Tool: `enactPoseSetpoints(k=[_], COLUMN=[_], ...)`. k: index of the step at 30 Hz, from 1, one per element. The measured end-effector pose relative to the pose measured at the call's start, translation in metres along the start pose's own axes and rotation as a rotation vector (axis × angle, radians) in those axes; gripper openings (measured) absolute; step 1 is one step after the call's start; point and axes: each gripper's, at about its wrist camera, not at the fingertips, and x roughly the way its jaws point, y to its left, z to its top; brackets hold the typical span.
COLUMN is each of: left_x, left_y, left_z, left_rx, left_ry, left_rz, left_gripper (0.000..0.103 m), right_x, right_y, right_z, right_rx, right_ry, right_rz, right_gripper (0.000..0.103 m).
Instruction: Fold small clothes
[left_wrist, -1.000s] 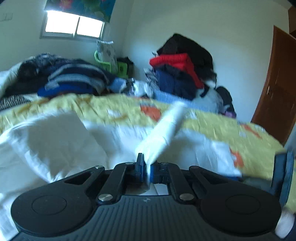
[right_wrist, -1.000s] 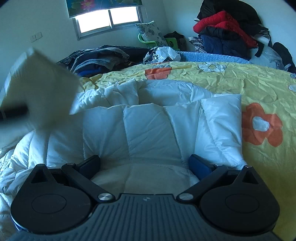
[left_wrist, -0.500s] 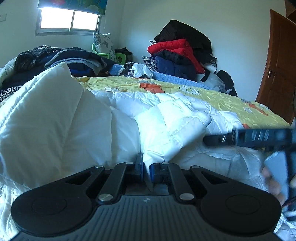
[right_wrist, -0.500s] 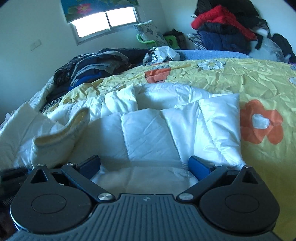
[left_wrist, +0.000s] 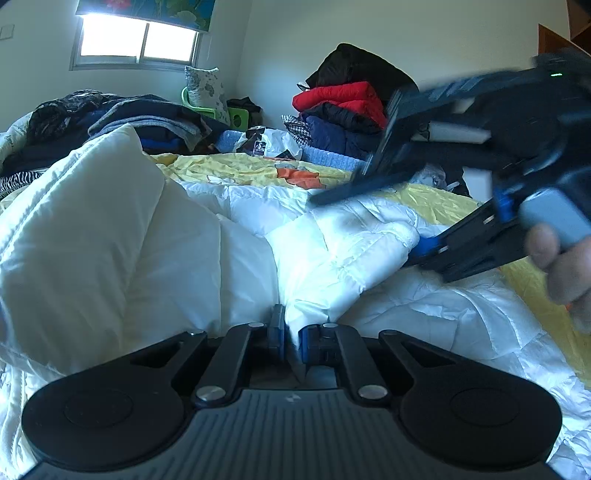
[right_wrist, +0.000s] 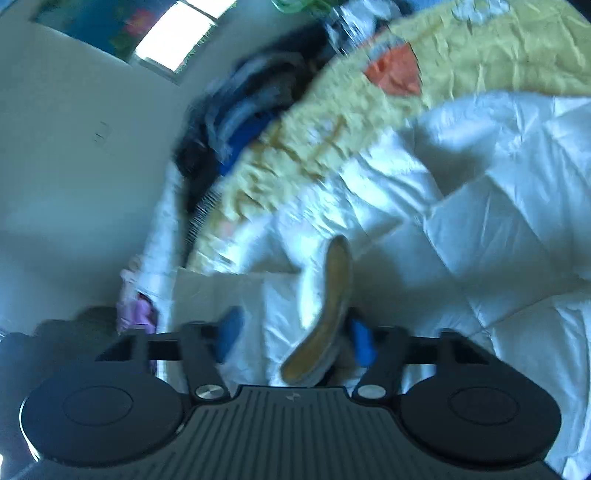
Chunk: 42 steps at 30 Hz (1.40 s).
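Left wrist: one white jacket (left_wrist: 325, 254), left gripper (left_wrist: 291, 338) clamped on it, right gripper (right_wrist: 295, 338) seemingly parted.

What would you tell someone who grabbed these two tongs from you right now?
Left tongs: shut on a fold of the white padded jacket.
Right tongs: open, straddling the jacket's sleeve cuff, not yet clamped.
The jacket lies spread on the yellow flowered bedspread, one side raised in a hump.
Done: sleeve brought over the body.
Left: grip the cuff, finish folding, flatten.
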Motion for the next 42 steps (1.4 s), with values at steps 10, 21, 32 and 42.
enactPoseSetpoints(k=[10,21,32,42], left_x=[-0.029,-0.125,-0.018,0.027], left_y=[-0.029,-0.025,0.028,0.084], left_z=[-0.004,0.016,0.061,0.031], left_rx=[0.155,0.201,0.127,0.007], left_ry=[-0.087,-0.338,-0.045,0.088], left_rz=[0.061,-0.047,0.128,0.191], left_gripper=[0.047,0.097,0.097,0.098], right_x=[-0.005,-0.135,-0.112,-0.081], right_y=[-0.006,-0.025,-0.103,-0.122], right_z=[-0.010,0.008,-0.018,-0.025], right_rx=[-0.013,-0.075,-0.004,-0.004], right_ry=[-0.046,-0.233,-0.208,-0.155], right_rz=[-0.004,0.088,-0.159,-0.211], right_gripper=[0.014,0.014,0.014,0.014])
